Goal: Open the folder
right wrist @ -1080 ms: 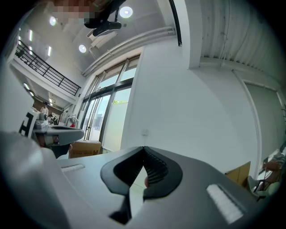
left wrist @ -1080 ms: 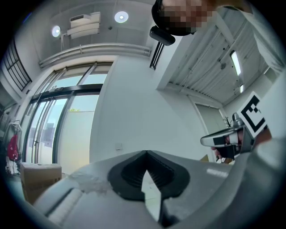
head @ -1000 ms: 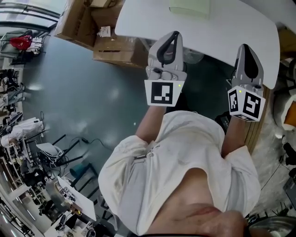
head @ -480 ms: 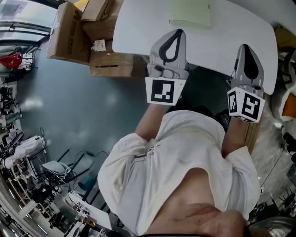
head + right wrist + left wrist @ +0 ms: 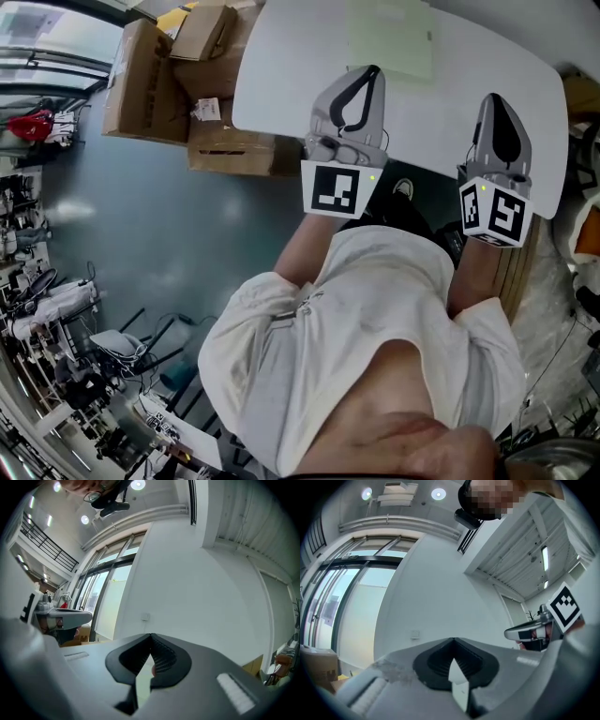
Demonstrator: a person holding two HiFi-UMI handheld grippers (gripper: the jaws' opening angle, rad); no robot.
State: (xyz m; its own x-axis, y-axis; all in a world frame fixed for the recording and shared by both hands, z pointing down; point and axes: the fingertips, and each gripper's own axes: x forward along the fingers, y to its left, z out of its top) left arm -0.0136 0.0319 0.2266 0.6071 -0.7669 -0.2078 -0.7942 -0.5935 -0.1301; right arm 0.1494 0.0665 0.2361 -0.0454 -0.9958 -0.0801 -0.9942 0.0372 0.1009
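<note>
In the head view the pale green folder (image 5: 389, 37) lies flat on the white tabletop (image 5: 281, 84), just ahead of the left tongs (image 5: 368, 75) and further from the right tongs (image 5: 494, 101), touching neither; the left gripper view shows the left tongs (image 5: 452, 644) clenched on nothing, and the right gripper view shows the right tongs (image 5: 150, 639) clenched and empty as well.

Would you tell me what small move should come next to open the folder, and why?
Probably bring both forward toward the folder: it lies flat farther across the table, and the left gripper and right gripper hang shut and empty short of it.
</note>
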